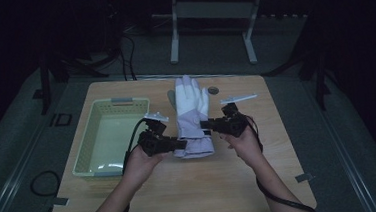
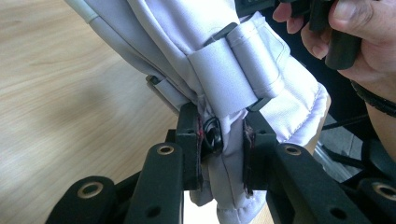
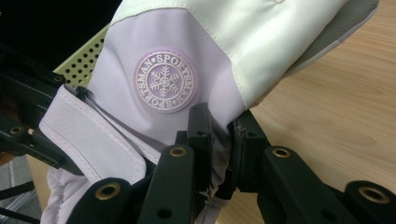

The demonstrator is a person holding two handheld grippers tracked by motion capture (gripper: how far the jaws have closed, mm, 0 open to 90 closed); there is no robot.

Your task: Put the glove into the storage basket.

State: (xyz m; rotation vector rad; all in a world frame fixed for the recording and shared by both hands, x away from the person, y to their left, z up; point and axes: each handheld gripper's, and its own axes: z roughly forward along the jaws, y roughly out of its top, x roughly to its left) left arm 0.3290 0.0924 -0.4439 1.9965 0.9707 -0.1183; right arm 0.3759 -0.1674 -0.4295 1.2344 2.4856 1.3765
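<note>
A wooden table (image 1: 191,186) was seen from the high view, with a pale perforated basket (image 1: 109,139) placed on its left part and a white and lilac ski glove (image 1: 192,120) laid just to the right of that basket. The glove's long axis was directed away from the person, fingers at the far end and cuff at the near end. The cuff was gripped from both flanks: the left gripper (image 1: 178,144) was clamped on the cuff's left edge, and the right gripper (image 1: 208,124) was clamped on the right edge, slightly farther along the glove. In the left gripper view, the jaws were closed on gathered cuff fabric just below the wrist strap (image 2: 224,79). In the right gripper view, the jaws were pinched on the lilac fabric just below the round snowflake badge (image 3: 165,81). The cuff end appeared to be raised off the table, while contact of the fingertips with the surface could not be determined. The basket lay to the left of the glove, nearer the left hand (image 1: 142,164); any transfer was judged to require a leftward carry across the basket's near-right rim.
</note>
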